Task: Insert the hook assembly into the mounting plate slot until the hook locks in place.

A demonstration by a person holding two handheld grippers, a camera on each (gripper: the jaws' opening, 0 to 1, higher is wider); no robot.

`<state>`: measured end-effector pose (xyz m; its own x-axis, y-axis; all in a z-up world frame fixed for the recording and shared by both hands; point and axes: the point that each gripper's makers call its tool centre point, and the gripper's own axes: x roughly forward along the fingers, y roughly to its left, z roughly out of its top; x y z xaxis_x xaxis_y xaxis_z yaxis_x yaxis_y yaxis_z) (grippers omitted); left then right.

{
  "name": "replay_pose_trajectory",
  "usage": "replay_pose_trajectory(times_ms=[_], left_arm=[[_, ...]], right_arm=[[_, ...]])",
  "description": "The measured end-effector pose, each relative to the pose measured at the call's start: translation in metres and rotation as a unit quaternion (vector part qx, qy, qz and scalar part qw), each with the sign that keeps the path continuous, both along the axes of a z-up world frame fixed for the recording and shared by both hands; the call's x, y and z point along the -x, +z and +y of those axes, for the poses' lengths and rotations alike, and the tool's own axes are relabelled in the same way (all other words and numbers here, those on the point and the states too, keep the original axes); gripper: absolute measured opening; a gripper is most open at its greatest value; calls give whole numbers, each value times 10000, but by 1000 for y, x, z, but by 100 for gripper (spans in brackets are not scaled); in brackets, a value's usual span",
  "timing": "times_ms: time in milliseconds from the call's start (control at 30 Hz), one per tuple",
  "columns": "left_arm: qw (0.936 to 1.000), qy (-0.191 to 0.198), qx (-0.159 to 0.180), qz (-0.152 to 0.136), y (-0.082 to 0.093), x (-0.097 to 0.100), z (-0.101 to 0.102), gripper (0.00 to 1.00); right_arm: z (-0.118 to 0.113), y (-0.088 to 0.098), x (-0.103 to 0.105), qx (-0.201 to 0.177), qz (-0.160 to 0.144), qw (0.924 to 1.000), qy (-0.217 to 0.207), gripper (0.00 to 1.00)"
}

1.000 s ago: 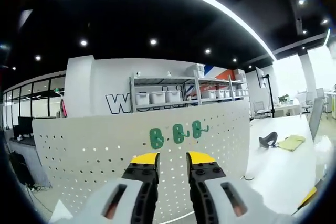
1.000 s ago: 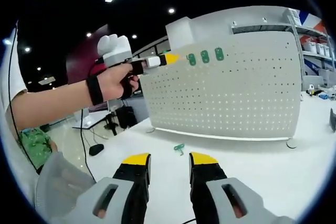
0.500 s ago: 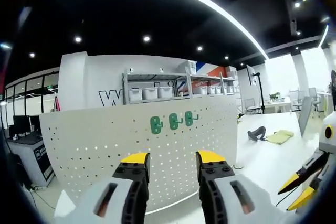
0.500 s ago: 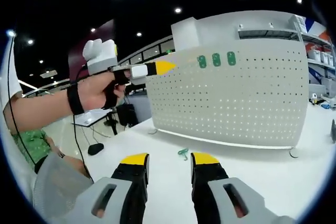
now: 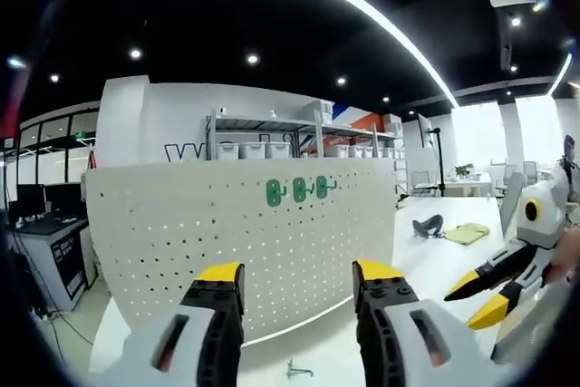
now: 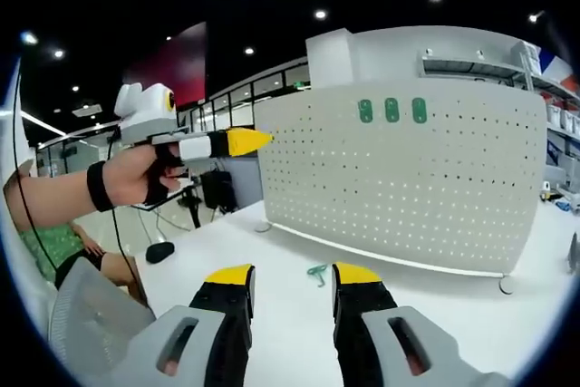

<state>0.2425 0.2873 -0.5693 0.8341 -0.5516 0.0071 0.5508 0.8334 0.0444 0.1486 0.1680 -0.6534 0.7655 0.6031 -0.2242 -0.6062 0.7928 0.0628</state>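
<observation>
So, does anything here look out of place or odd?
One thing: a small green hook lies loose on the white table before the white perforated board, while three green hooks hang in a row near the board's top. Nothing looks damaged.

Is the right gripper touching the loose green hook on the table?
Apart. The right gripper view shows the hook lying on the table beyond the open right gripper.

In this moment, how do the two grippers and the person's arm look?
Both grippers, left gripper and right gripper, have light grey bodies, black jaws and yellow tips. The hand wears a black wrist strap; a thin black cable hangs below.
</observation>
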Motion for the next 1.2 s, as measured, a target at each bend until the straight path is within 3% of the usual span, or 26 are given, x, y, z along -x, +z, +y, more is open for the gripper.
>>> replay_pose_trajectory(times_ms=[133, 200, 267, 633, 1200], left_arm=[[9998, -178, -14, 28, -5, 10, 6, 50], [9998, -184, -4, 44, -7, 13, 10, 51], [9996, -109, -20, 263, -15, 16, 17, 52], [9989, -176, 7, 446, -35, 35, 36, 59], [9964, -454, -154, 698, -68, 58, 47, 64]], right_arm=[[6, 0, -2, 147, 2, 9999, 60, 34], [9, 1, -3, 205, -4, 9998, 87, 34], [12, 2, -5, 247, -10, 9996, 125, 34], [22, 0, -15, 464, 59, 9983, 337, 35], [40, -10, -33, 718, 250, 9951, 638, 34]])
